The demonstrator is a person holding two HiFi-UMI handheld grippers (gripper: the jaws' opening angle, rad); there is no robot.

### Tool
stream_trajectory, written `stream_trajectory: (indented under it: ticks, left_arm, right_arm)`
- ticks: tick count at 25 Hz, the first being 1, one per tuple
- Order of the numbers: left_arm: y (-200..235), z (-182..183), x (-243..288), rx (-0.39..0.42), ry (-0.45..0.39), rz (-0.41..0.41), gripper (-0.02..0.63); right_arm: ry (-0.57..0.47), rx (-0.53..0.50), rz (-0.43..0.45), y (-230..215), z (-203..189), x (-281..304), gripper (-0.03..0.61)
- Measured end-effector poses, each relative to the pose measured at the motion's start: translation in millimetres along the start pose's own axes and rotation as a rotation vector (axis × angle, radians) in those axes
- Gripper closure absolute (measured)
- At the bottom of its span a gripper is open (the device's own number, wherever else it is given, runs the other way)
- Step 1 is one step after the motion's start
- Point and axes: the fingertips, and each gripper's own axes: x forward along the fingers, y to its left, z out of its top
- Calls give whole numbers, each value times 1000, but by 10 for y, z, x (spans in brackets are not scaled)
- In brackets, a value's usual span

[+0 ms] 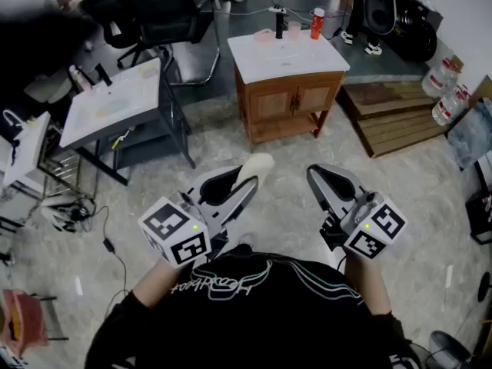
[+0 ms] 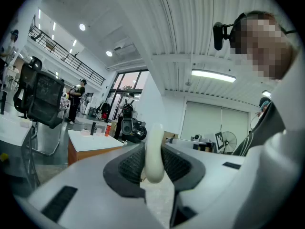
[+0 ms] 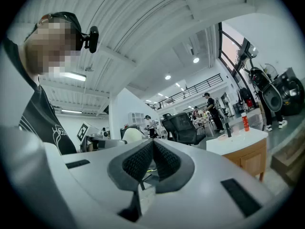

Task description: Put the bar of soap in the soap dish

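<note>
A cream bar of soap (image 1: 257, 166) stands on edge between the pads of my left gripper (image 1: 247, 181), which is shut on it and held level in front of the person. In the left gripper view the soap (image 2: 154, 152) sticks up between the black pads. My right gripper (image 1: 321, 177) is alongside at the right, level, its jaws shut with nothing between them (image 3: 151, 149). A pinkish soap dish (image 1: 264, 37) lies on the white top of a wooden vanity (image 1: 289, 58) farther ahead, well beyond both grippers.
On the vanity stand a black faucet (image 1: 279, 23), a pale cup (image 1: 294, 29) and a red bottle (image 1: 317, 23). A second white sink table (image 1: 115, 102) is at the left, with black office chairs (image 1: 157, 14) behind. Wooden pallets (image 1: 400, 114) lie at the right. Cables run across the floor at the left.
</note>
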Motion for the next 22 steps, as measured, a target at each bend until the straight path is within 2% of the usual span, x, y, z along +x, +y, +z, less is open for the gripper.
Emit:
stream_trajectory:
  ticks: [9,15,22]
  left_arm:
    - [-240,122,-100,13,-26,-11,492]
    - [-173,126,-25,17,-12,-14,492]
    - [4,-125,95,-20,-9,3,492]
  right_arm:
    - [6,-77,-3,218,125,-166,552]
    - [19,-62,-39,61,68,-114,552]
    - [37,-28,-17,-114,-206,-77,552]
